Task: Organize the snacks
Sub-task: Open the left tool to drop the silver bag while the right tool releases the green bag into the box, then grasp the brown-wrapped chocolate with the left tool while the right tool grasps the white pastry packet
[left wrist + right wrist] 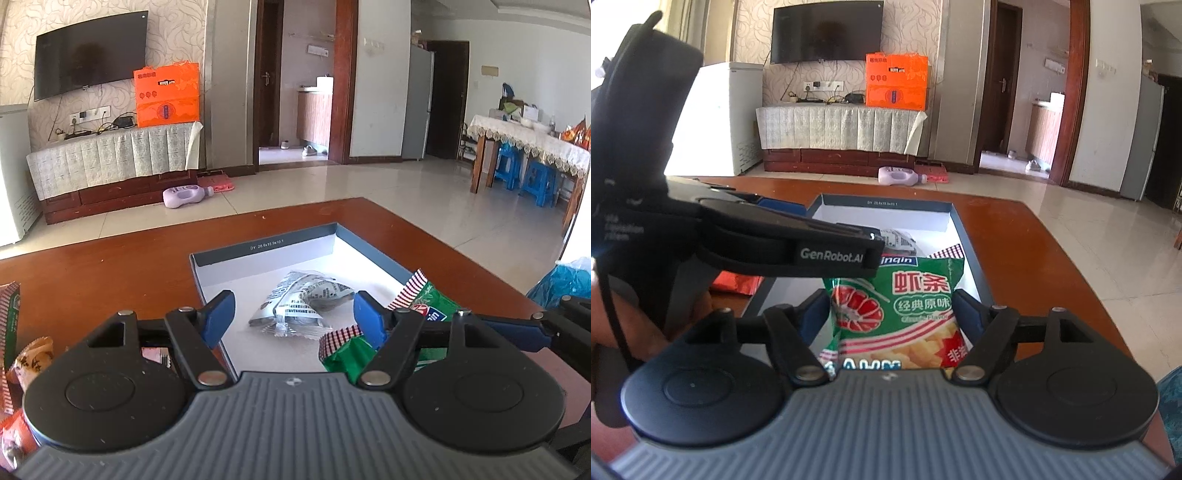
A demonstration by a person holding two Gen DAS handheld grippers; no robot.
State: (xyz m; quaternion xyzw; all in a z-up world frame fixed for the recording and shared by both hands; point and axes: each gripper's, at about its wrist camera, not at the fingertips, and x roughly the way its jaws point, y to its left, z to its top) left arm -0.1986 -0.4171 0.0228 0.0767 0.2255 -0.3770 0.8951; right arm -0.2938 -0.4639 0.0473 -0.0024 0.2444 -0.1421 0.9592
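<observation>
While both claws gape, the left claw (798, 236) partly hides the green packet (908, 302) between the right claw (890, 314) pads.

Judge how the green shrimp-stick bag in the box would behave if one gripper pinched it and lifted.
The green shrimp-stick bag looks puffed, so probably light for its size. Its glossy film may slip or crumple between the right gripper's pads. The sticks pictured on it suggest brittle contents, so a hard pinch could crush them.

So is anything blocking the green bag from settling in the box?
Nothing visible blocks it. The green bag already sits in the box, between the right gripper's open jaws; a silver packet lies farther in, beyond it.
</observation>
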